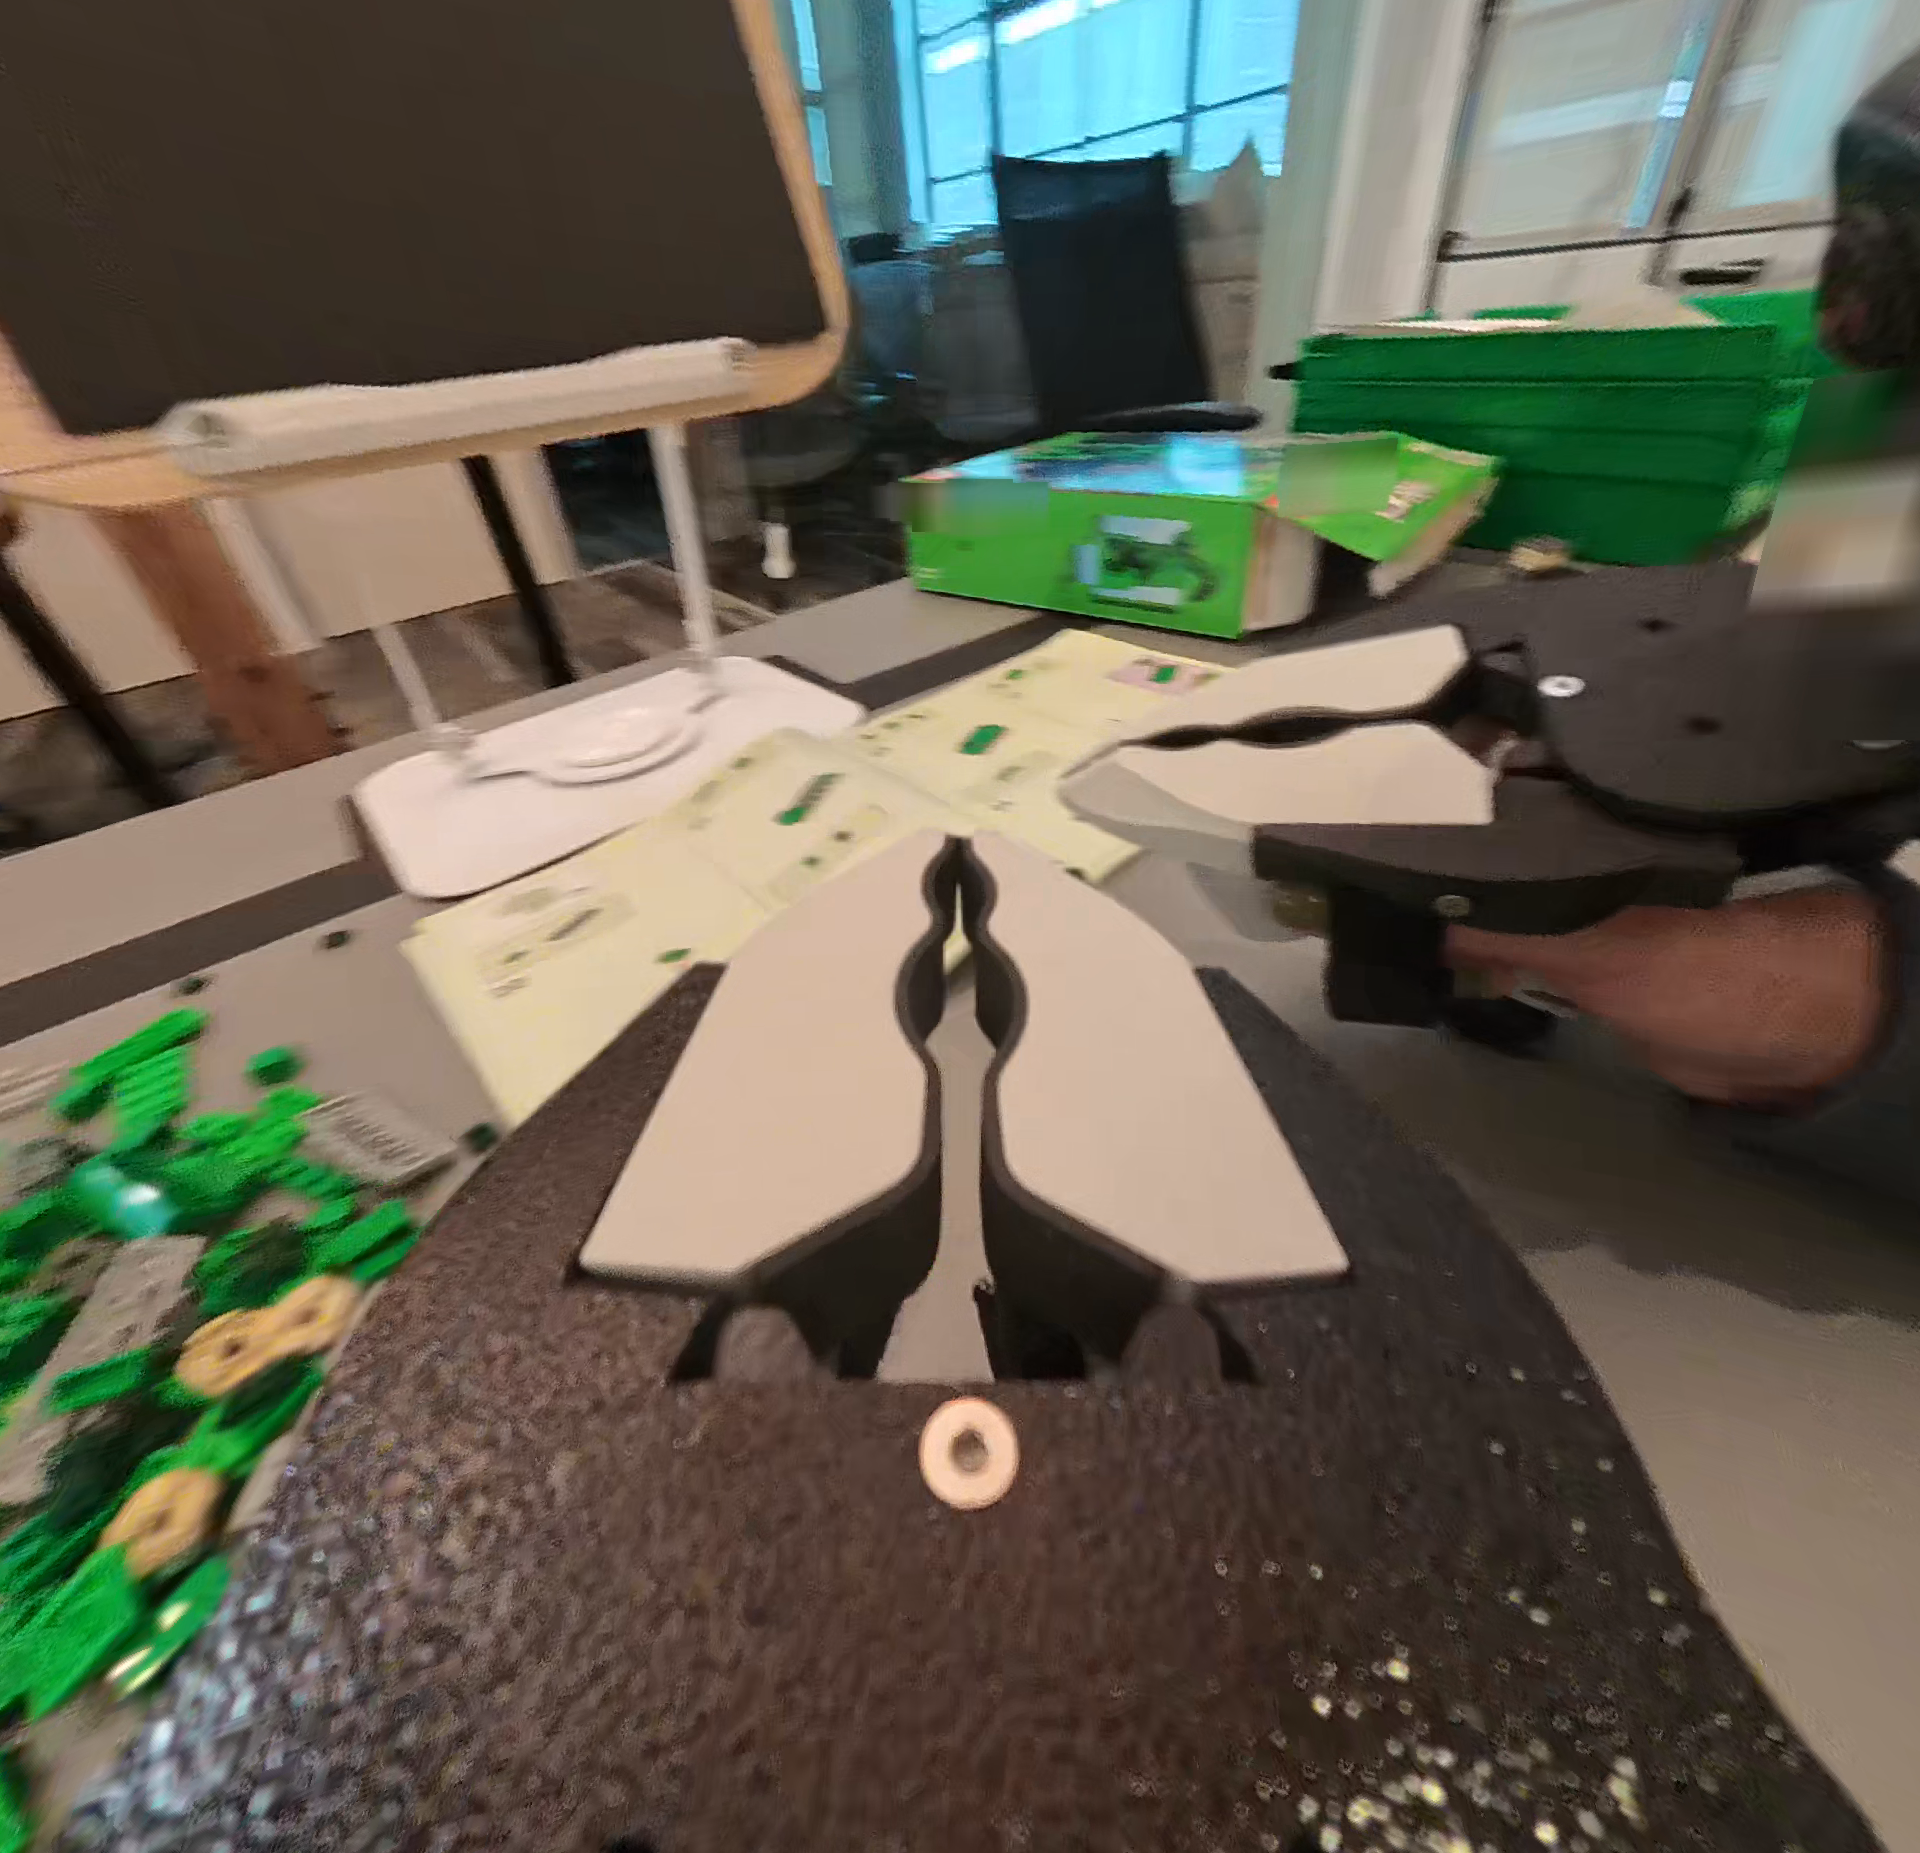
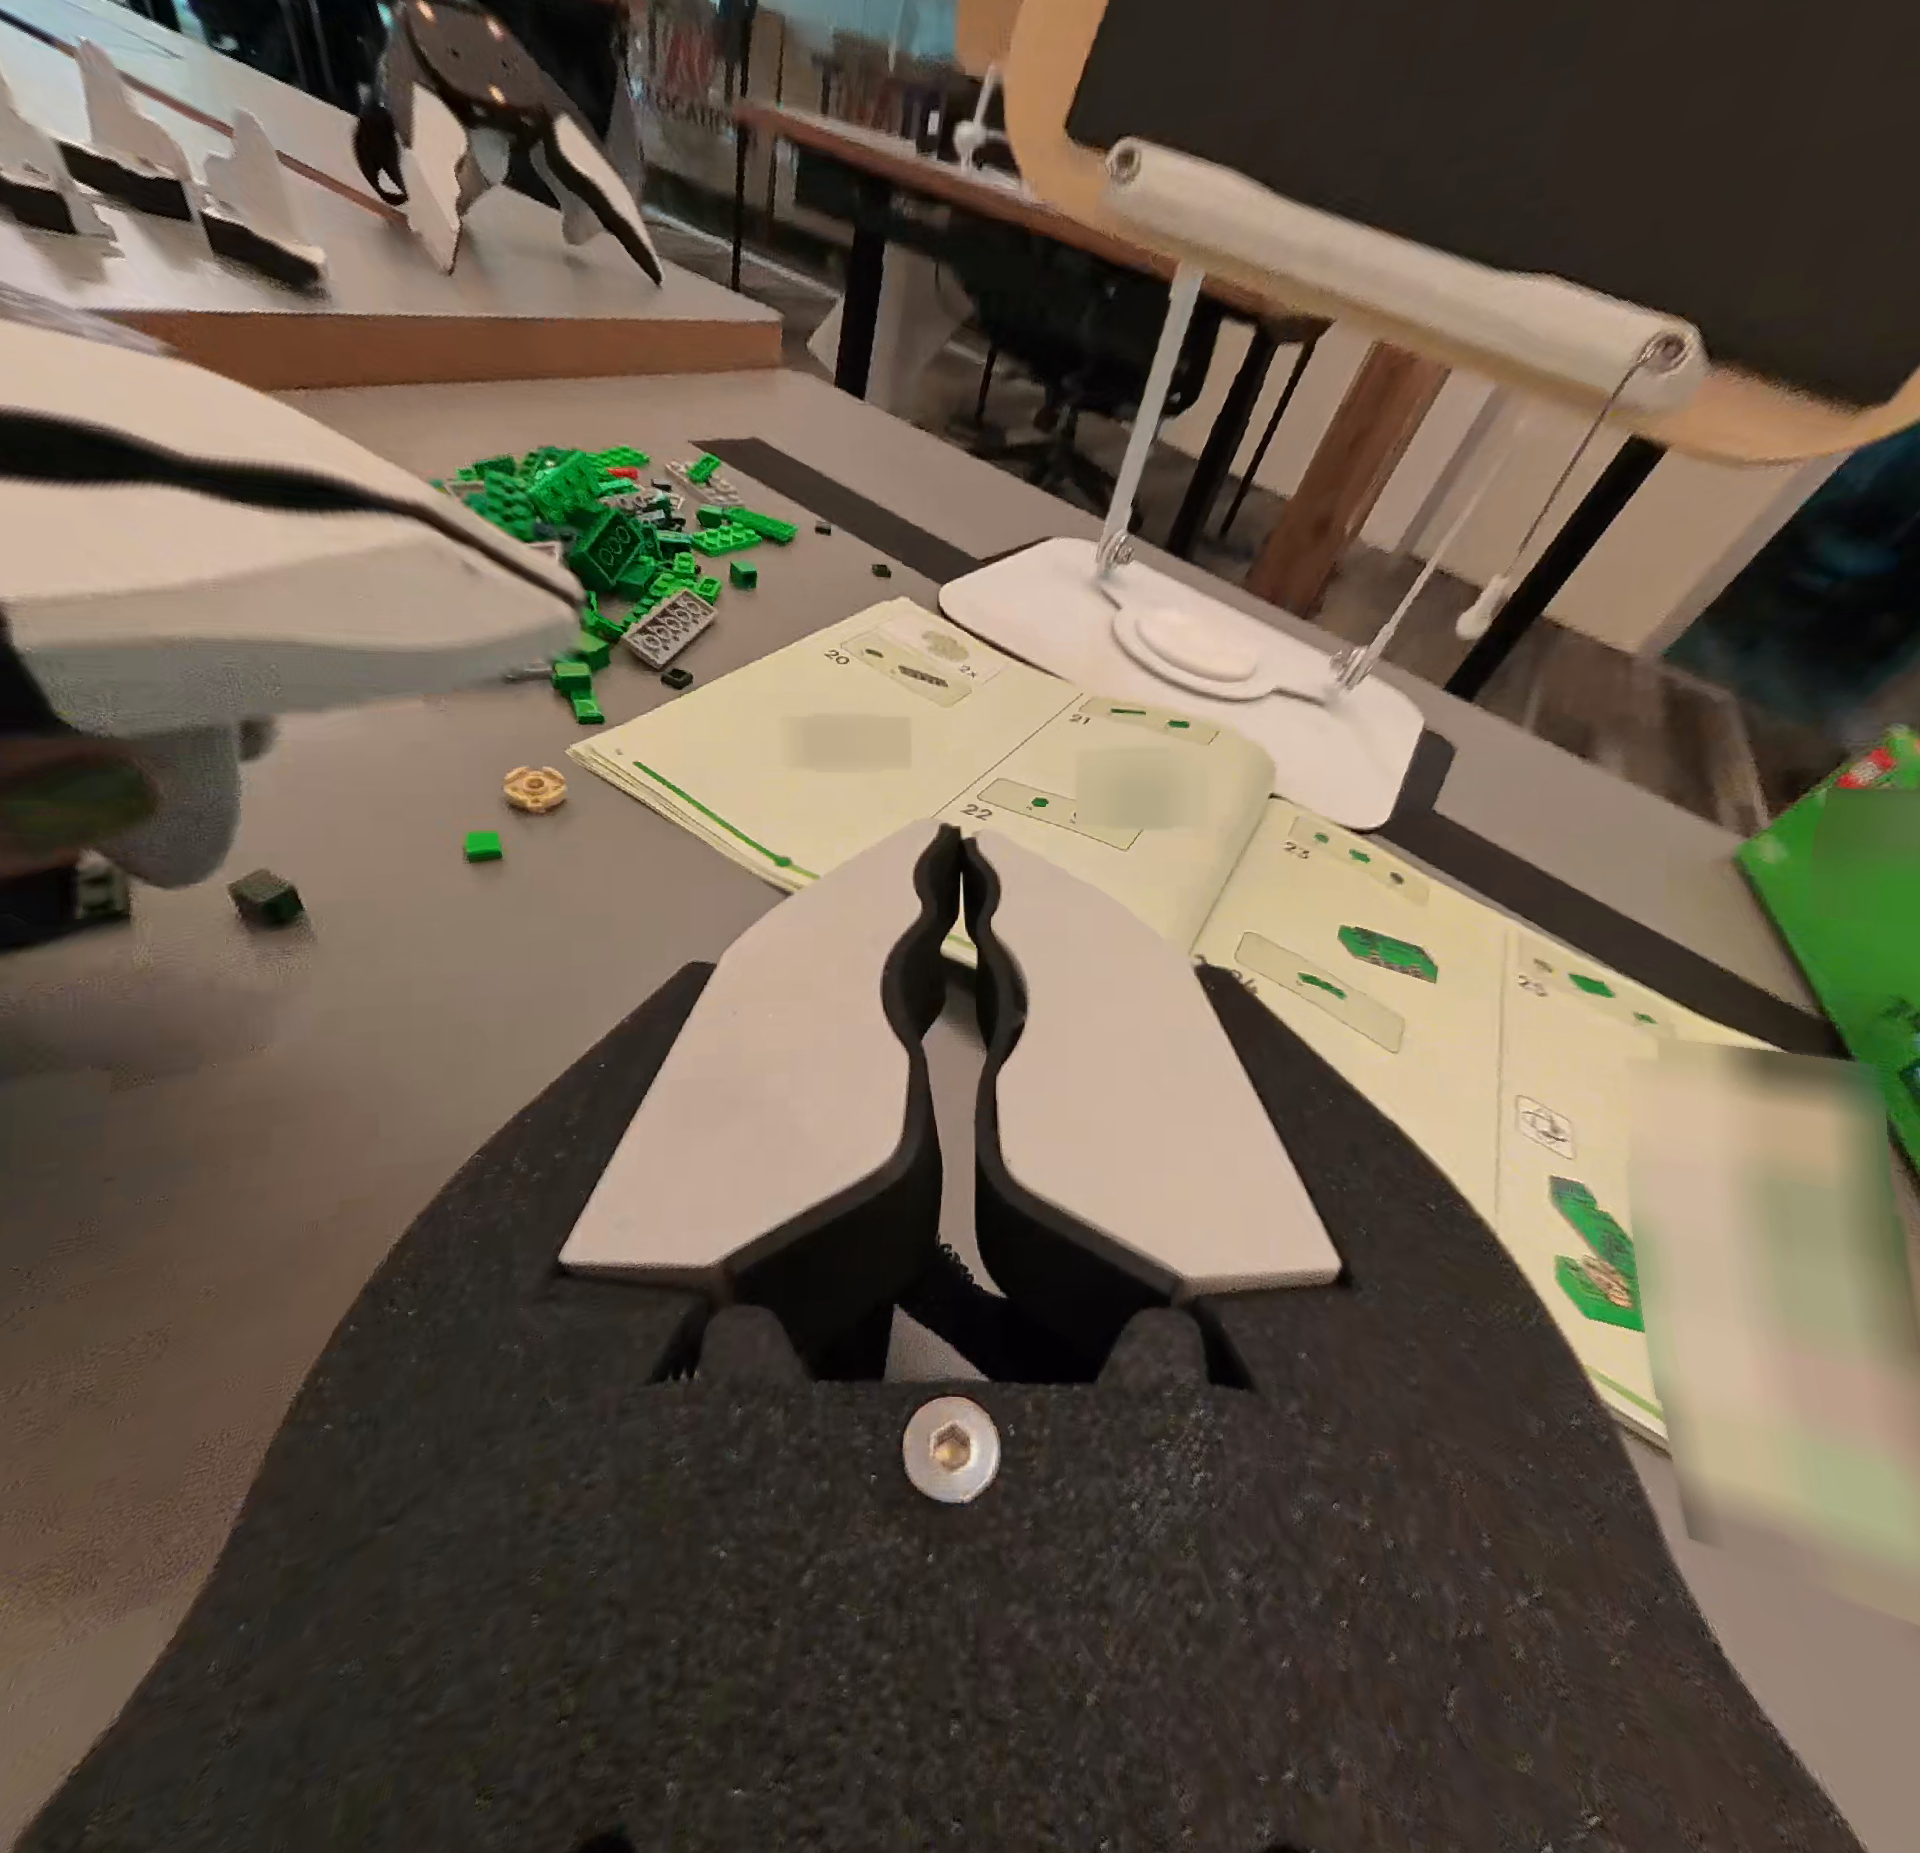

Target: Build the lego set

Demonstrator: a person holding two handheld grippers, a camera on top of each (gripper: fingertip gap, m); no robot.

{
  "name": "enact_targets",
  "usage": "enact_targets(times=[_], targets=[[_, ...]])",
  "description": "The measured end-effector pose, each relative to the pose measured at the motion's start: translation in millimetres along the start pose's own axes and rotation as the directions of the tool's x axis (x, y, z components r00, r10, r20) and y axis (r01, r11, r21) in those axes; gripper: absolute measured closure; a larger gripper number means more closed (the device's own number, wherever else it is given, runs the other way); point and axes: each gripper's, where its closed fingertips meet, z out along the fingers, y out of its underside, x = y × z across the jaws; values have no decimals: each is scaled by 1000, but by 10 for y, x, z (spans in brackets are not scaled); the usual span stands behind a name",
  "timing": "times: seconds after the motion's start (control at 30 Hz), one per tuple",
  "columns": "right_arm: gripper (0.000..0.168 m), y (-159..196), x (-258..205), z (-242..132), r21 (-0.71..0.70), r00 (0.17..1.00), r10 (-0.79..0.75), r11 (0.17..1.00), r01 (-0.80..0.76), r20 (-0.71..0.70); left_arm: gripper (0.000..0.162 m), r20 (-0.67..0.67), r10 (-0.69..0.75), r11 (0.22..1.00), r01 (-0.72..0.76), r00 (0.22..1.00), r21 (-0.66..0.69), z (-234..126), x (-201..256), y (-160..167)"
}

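Both tools are empty with their fingers pressed together: the left gripper (image 1: 958, 853) hangs over the near edge of the instruction booklet (image 2: 935, 723), the right gripper (image 2: 958, 847) over the same open pages. No brick is in hand, so the step appears to be reading the page and choosing a part. To do it well, the operator would match the pictured piece first, then open one tool wide and come down on a single brick at the edge of the brick pile (image 2: 613, 546), where pieces lie apart, not tangled. A tan round plate (image 2: 534, 788) and a small green tile (image 2: 482, 846) sit alone nearer the booklet. The grey table (image 2: 312, 1024) also carries a white lamp base (image 2: 1060, 598) and a green set box (image 1: 1164, 546); office chairs and windows stand behind.
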Motion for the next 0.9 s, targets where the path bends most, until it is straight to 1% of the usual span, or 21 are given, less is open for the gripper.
enact_targets(times=[0.07, 0.13, 0.2, 0.4, 0.5, 0.57, 0.7, 0.9], targets=[[168, -12, -39, -68, 35, 999, -37, 999, 37, -2, 162, -30, 22, 999, -23, 999, -26, 33, 107, 74], [168, -51, -46, -95, 71, 998, -56, 996, 56, -10, 162, -26, 41, 998, -43, 999, -56, 58, 115, 159], [168, -53, -29, -90, 78, 998, -56, 995, 58, -22, 162, -32, 33, 997, -35, 999, -70, 71, 112, 186], [168, -96, -11, -119, 121, 998, -47, 991, 51, -33, 162, -41, 56, 997, -57, 998, -44, 50, 145, 156], [168, -95, -32, -118, 124, 997, -65, 990, 68, -31, 162, -45, 80, 996, -82, 996, -46, 51, 172, 161], [168, -124, -68, -133, 151, 997, -80, 985, 82, -19, 162, -46, 84, 995, -86, 995, -42, 47, 178, 156], [165, -192, -117, -172, 209, 998, -66, 976, 61, 17, 162, -68, 54, 998, -56, 996, -16, 25, 178, 124], [158, -202, -79, -177, 217, 999, -40, 975, 38, 7, 162, -64, 21, 1000, -20, 998, 3, 10, 141, 97]])
